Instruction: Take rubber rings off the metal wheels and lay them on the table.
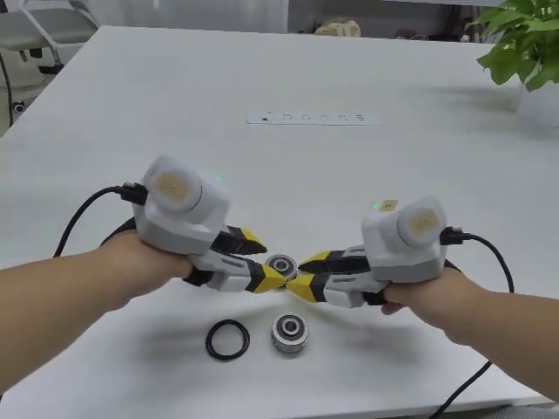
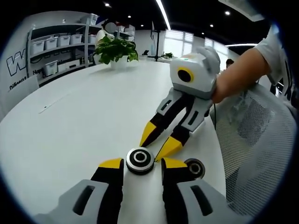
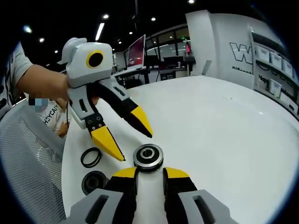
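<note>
The wheel [image 1: 281, 264] sat face up over the near middle of the table [image 1: 367, 175], between the tips of both grippers. The left gripper [image 3: 134, 145] reached it from the left with its jaws apart, one yellow tip at the far side of the rim and the other at the near side. The right gripper [image 2: 153, 149] met it from the right, jaws likewise apart, tips against the rim. In the head view the two near tips crossed just below the wheel. Whether either pair pressed on the wheel, and whether it rested on the table, could not be told.

Both grippers lay almost level, nose to nose. The left hand [image 1: 144, 262] held its gripper from below and behind, its forearm coming in from the lower left. The right hand [image 1: 419, 297] mirrored it from the lower right. A black cable [image 1: 83, 218] looped off the back of the left gripper.

Nearer the person, a black ring [image 1: 227, 339] lay flat on the table. A second wheel [image 1: 289, 332] stood just right of it, not touching. A plant [image 1: 520, 39] stood at the far right corner.
</note>
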Available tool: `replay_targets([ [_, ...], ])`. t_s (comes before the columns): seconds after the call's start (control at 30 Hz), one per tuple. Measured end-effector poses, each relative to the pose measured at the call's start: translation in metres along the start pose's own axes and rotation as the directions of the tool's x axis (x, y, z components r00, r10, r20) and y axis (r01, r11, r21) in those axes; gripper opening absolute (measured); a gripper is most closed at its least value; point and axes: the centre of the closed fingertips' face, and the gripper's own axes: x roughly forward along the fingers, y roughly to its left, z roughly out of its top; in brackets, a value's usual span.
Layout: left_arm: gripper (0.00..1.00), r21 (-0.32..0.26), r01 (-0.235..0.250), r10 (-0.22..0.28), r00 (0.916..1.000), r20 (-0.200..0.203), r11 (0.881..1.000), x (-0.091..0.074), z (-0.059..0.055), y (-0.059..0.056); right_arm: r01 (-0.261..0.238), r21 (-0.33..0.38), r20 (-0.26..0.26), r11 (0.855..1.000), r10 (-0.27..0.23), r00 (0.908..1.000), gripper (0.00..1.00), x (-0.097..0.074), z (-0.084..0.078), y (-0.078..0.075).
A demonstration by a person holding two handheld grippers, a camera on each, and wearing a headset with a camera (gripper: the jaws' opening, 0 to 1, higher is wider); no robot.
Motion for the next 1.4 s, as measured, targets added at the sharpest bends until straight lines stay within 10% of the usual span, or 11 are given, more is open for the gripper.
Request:
replay_targets([
  [1.4,0.09,0.075,-0.041,0.041,0.9991,-0.003,0.996,0.012,-0.001,0.005,0.008,0.021,-0.001,1.000,-0.008,1.0000,0.02,-0.002,-0.004,-0.002],
])
